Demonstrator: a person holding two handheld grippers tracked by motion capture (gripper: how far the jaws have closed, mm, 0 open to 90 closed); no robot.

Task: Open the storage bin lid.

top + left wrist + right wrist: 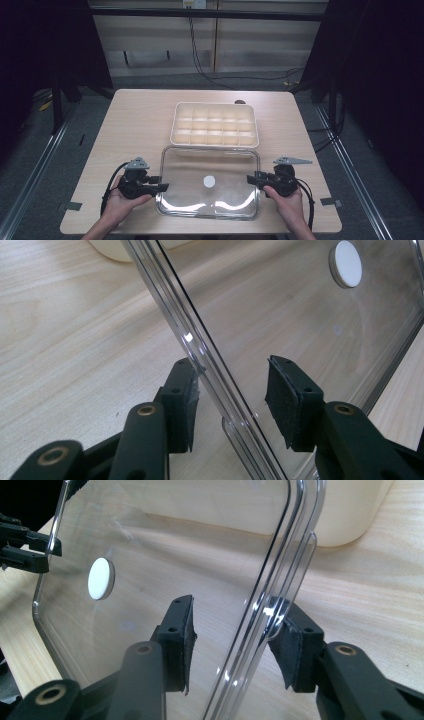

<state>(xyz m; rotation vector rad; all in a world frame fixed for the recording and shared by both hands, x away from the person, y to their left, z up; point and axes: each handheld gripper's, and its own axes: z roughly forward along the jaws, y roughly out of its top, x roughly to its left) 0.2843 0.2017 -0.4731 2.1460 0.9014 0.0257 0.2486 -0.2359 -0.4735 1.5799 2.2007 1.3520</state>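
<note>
Hands at the near edge of the table [130,115] are each working a gripper, one at either short side of the clear lid [185,175]. Table is the biggest thing, light wood, mostly bare. Next biggest, the clear lid is lying near-centre, its far edge just beside the cream tray [215,106], which is sitting farther back with rows of empty compartments. Lid probably belongs on that tray, judging by matching outline, so it is likely being set up for a two-sided lift onto it.

Left gripper [232,397] is sitting with jaws spread, lid rim passing through the gap between the pads, not yet clamped; one pad is close to the rim. Right gripper [235,640] is also spread, rim running between its pads, the right-hand pad looking like it is touching the rim, the other apart. Straddling both short edges makes sense: a thin flexing lid would stay level when gripped at both ends.

Smallest: white round disc [208,181] at the middle of the lid, likely a vent or knob.
</note>
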